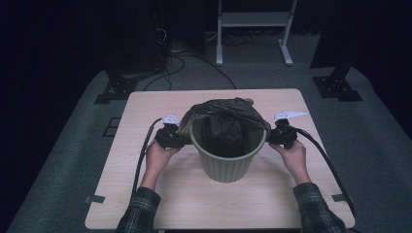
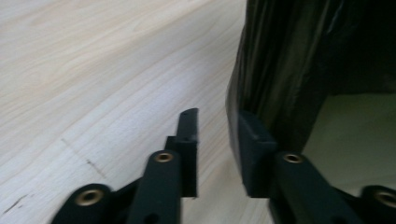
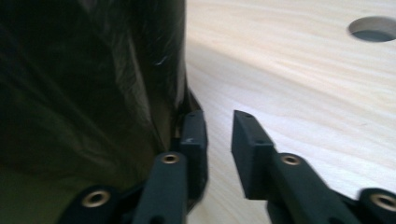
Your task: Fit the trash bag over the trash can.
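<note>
A pale green bin (image 1: 226,162) stands at the middle of the wooden table (image 1: 145,111). A black plastic bag (image 1: 223,114) is draped over its far rim and hangs inside. My left gripper (image 1: 180,138) sits at the bin's left rim and my right gripper (image 1: 270,136) at its right rim. In the left gripper view the left gripper (image 2: 217,140) is open: bare table shows in the gap, and the bag (image 2: 280,60) lies against the outside of one jaw. In the right gripper view the right gripper (image 3: 219,135) is likewise open, with the bag (image 3: 84,70) beside one jaw.
A round hole (image 3: 373,29) is cut in the tabletop beyond the right gripper. Behind the table stand a white frame (image 1: 252,19) and two black stand feet (image 1: 116,87) (image 1: 337,82), with cables on the grey floor. Each gripper's cable trails toward the table's front.
</note>
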